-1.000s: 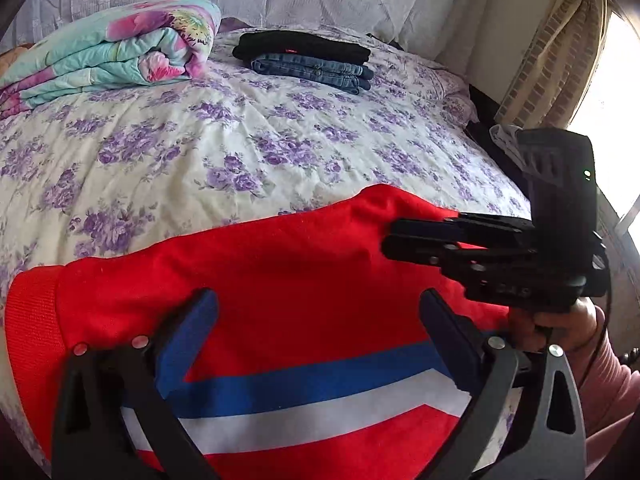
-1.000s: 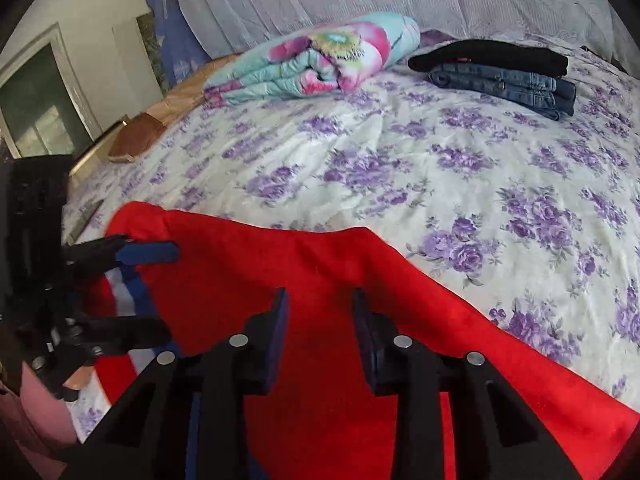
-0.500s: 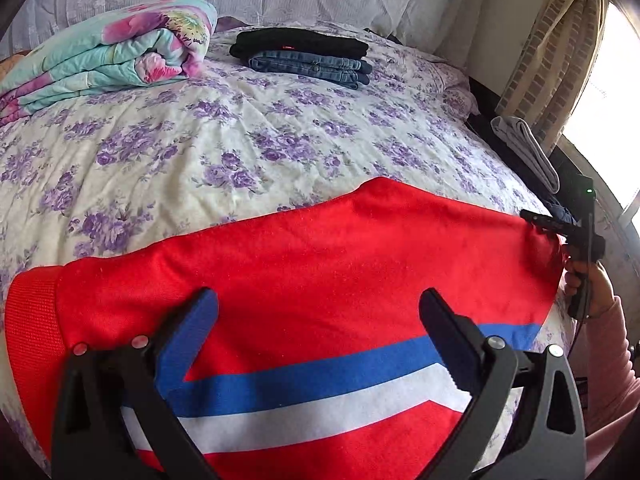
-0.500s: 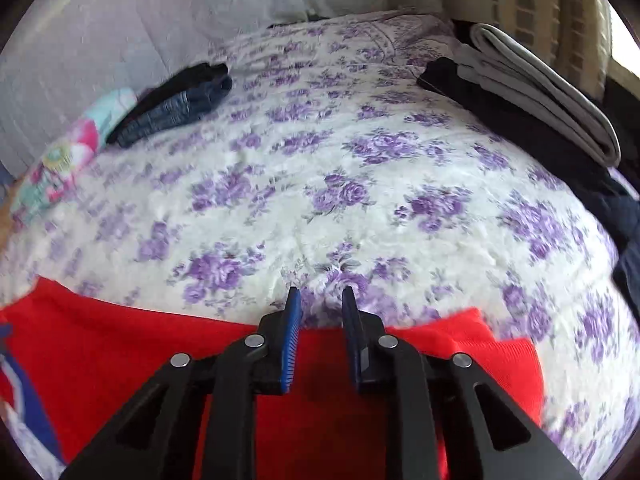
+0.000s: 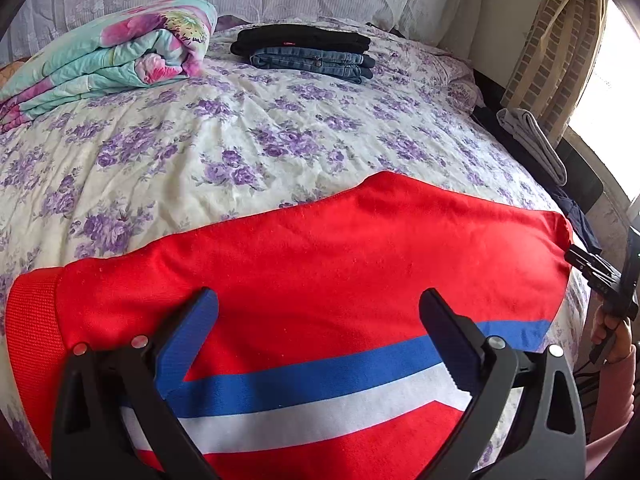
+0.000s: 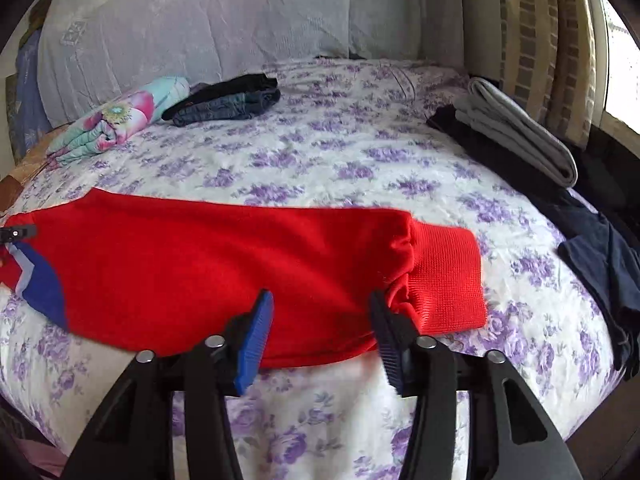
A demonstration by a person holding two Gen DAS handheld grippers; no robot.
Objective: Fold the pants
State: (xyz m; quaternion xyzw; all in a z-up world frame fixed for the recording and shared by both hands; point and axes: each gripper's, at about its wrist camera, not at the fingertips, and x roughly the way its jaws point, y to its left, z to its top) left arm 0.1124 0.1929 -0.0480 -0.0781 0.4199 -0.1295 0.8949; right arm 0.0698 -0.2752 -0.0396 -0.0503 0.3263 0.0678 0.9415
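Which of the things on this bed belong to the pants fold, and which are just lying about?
In the job:
red pants, spread flat
left gripper, open over them
right gripper, open at the cuff end

Lying about:
floral quilt, rolled
black and denim stack
grey folded garment
dark navy clothes

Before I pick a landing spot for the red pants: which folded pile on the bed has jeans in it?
The far pile beside the floral quilt: black garment over blue jeans. The window-side pile is grey over black.
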